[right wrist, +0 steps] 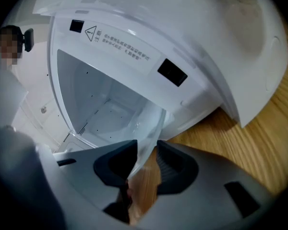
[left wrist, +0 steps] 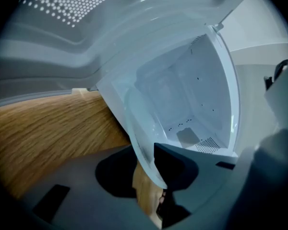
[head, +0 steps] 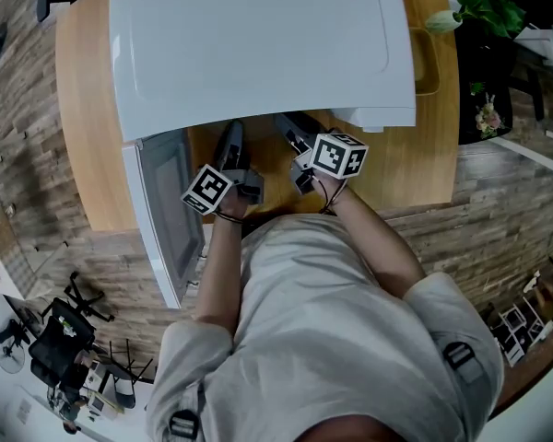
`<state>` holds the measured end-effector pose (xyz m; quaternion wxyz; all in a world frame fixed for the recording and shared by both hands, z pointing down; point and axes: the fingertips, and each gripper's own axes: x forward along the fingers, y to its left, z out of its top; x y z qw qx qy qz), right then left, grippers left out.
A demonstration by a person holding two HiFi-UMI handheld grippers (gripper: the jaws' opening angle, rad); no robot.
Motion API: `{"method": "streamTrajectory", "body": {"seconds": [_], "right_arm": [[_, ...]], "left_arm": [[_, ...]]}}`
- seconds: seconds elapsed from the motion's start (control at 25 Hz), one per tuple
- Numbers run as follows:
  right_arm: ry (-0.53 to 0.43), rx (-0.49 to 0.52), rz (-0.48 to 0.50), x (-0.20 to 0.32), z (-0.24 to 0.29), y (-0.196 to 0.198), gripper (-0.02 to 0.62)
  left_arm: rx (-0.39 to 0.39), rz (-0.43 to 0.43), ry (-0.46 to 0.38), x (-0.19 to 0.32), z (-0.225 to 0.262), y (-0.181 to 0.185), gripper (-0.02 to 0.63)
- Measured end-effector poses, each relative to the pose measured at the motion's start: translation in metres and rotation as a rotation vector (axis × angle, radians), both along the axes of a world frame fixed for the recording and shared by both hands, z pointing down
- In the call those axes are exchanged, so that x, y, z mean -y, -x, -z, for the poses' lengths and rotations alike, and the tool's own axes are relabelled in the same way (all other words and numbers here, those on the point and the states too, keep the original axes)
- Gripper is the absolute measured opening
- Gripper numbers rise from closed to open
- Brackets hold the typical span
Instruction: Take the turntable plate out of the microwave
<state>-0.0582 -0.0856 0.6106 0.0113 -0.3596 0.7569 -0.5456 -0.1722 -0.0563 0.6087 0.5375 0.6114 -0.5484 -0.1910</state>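
Observation:
The clear glass turntable plate stands on edge in front of the open white microwave, whose cavity shows through it. In the left gripper view my left gripper is shut on the plate's lower rim. In the right gripper view the plate passes between the pads of my right gripper; it lies against the left pad and a gap shows at the right pad, so these jaws stand open. From the head view both grippers reach under the microwave's front edge, and the plate is hidden there.
The microwave sits on a round wooden table, its door swung open toward the left. A potted plant stands off the table's far right. The person's body fills the near side.

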Motion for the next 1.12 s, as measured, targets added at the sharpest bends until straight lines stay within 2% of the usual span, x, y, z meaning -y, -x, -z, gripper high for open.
{"method": "streamTrajectory", "body": {"seconds": [0.04,0.44,0.72,0.88,1.04,1.08,1.12], "right_arm": [[-0.001,-0.008,-0.002,0.001,0.0,0.0,0.104],[0.005,-0.038,0.034,-0.017,0.0,-0.006,0.114],[-0.002,-0.035,0.056,-0.027,0.006,-0.008,0.11],[0.016,-0.036,0.057,-0.027,0.001,-0.007,0.11],[-0.002,-0.032,0.072,-0.027,0.001,-0.006,0.115],[-0.01,-0.034,0.077,-0.025,0.001,-0.007,0.121],[-0.016,-0.035,0.076,-0.022,0.001,-0.008,0.164]], "left_arm": [[-0.005,0.005,0.001,0.0,0.0,0.001,0.118],[0.002,-0.025,0.026,-0.02,0.0,-0.007,0.114],[0.012,-0.04,0.013,-0.03,0.002,-0.008,0.118],[0.046,-0.042,0.014,-0.028,0.001,-0.002,0.138],[0.018,-0.001,-0.007,-0.018,0.002,0.008,0.195],[0.018,0.003,-0.009,-0.015,0.002,0.01,0.198],[0.02,0.006,-0.012,-0.012,0.002,0.012,0.2]]}}
